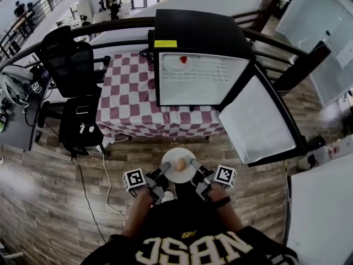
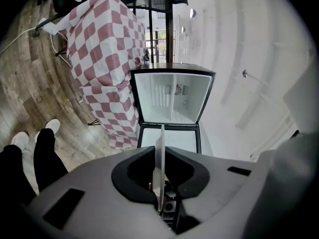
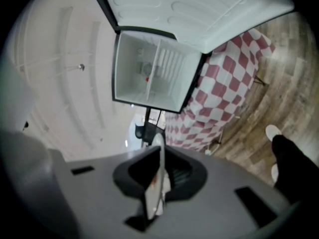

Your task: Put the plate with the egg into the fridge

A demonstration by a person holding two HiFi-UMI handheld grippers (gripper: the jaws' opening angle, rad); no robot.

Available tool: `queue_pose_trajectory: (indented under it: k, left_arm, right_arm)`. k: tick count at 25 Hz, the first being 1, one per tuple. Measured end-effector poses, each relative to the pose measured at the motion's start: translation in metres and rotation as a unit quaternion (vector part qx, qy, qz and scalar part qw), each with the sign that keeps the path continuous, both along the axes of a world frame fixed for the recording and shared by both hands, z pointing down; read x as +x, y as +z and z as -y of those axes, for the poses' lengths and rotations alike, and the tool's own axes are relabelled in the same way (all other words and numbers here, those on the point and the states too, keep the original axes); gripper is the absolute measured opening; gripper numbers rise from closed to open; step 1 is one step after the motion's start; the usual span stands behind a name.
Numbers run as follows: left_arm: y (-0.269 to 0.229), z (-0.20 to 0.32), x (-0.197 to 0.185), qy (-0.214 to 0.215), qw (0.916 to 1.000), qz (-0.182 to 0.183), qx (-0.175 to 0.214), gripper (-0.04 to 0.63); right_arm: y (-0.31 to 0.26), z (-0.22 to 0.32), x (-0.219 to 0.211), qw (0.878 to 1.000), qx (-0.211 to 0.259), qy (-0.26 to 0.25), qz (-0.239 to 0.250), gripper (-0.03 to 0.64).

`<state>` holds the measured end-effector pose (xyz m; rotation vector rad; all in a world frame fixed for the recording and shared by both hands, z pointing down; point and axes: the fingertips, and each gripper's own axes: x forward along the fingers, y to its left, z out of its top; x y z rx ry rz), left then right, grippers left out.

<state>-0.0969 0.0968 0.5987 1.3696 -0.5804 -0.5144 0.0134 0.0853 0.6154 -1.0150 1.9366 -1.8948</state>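
Open fridge (image 1: 198, 79) ahead of left gripper (image 1: 164, 169) and right gripper (image 1: 194, 162), plate (image 1: 177, 165) between them.
Plate edge-on in both gripper views, egg (image 1: 180, 163) unseen there. Left jaws clamped on plate's left rim, right jaws on right rim, held level near torso. White-lined boxy fridge, round white plate, small tan oval egg centred.

The head view looks steeply down from head height, facing the open fridge (image 1: 198, 79) from some way off. Each gripper view sits right behind its own jaws, edge-on to the plate (image 2: 160, 153), rolled sideways and facing forward. All three share the fridge, the checked tablecloth (image 1: 132, 101) and the wooden floor (image 1: 49, 203)
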Motion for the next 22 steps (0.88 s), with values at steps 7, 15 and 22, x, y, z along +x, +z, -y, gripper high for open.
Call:
queue_pose_trajectory:
  k: [7, 15, 22]
  left_arm:
    - [0.002, 0.063, 0.011, -0.020, 0.9996, 0.018, 0.009, 0.044]
    - [0.000, 0.134, 0.037, -0.027, 0.9989, 0.034, 0.015, 0.044]
    - [0.020, 0.178, 0.048, -0.040, 0.9965, 0.074, 0.007, 0.044]
  right_arm:
    - [-0.002, 0.071, 0.008, 1.000, 0.013, -0.019, 0.010, 0.032]
    - [-0.005, 0.145, 0.032, 0.999, 0.030, -0.009, 0.018, 0.032]
    - [0.007, 0.189, 0.041, 0.998, 0.035, -0.008, 0.046, 0.032]
